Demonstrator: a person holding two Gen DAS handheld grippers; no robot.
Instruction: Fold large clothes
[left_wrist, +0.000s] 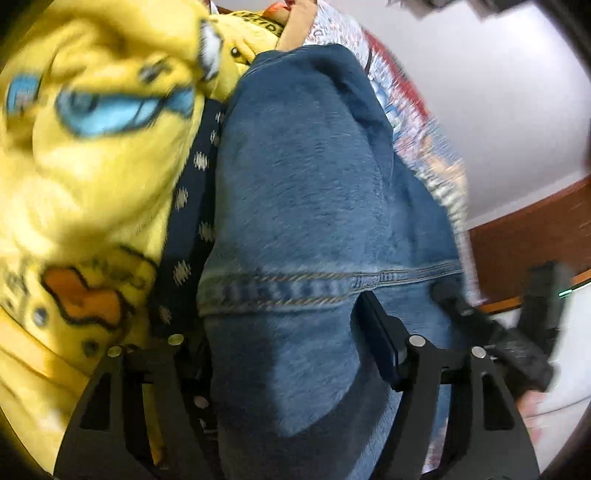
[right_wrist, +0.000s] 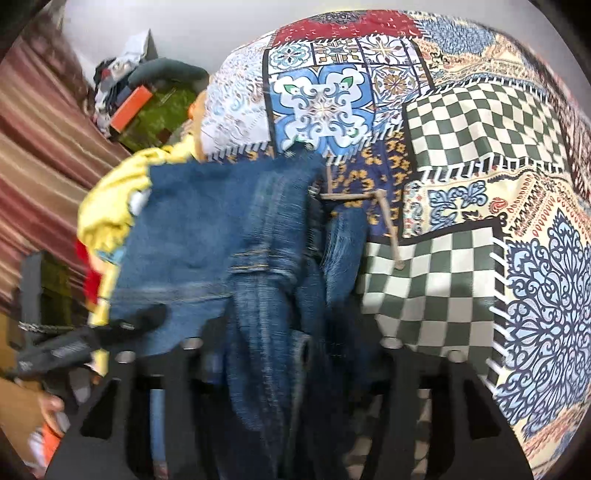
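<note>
A pair of blue jeans (left_wrist: 303, 206) hangs close in front of the left wrist camera, its stitched hem across the middle. My left gripper (left_wrist: 280, 332) has the denim bunched between its fingers; only the right finger (left_wrist: 380, 332) shows, so its grip is unclear. In the right wrist view the jeans (right_wrist: 229, 236) drape over a patchwork bedspread (right_wrist: 461, 155). My right gripper (right_wrist: 288, 354) has denim folds between its fingers, which are mostly hidden. The other gripper (right_wrist: 66, 343) shows at the left, against the denim.
A yellow cartoon-print garment (left_wrist: 92, 155) and a dark dotted cloth (left_wrist: 192, 221) lie left of the jeans. A pile of clutter (right_wrist: 147, 96) sits beyond the bed by a striped curtain (right_wrist: 40, 158). A wooden edge (left_wrist: 532, 236) and white wall are at the right.
</note>
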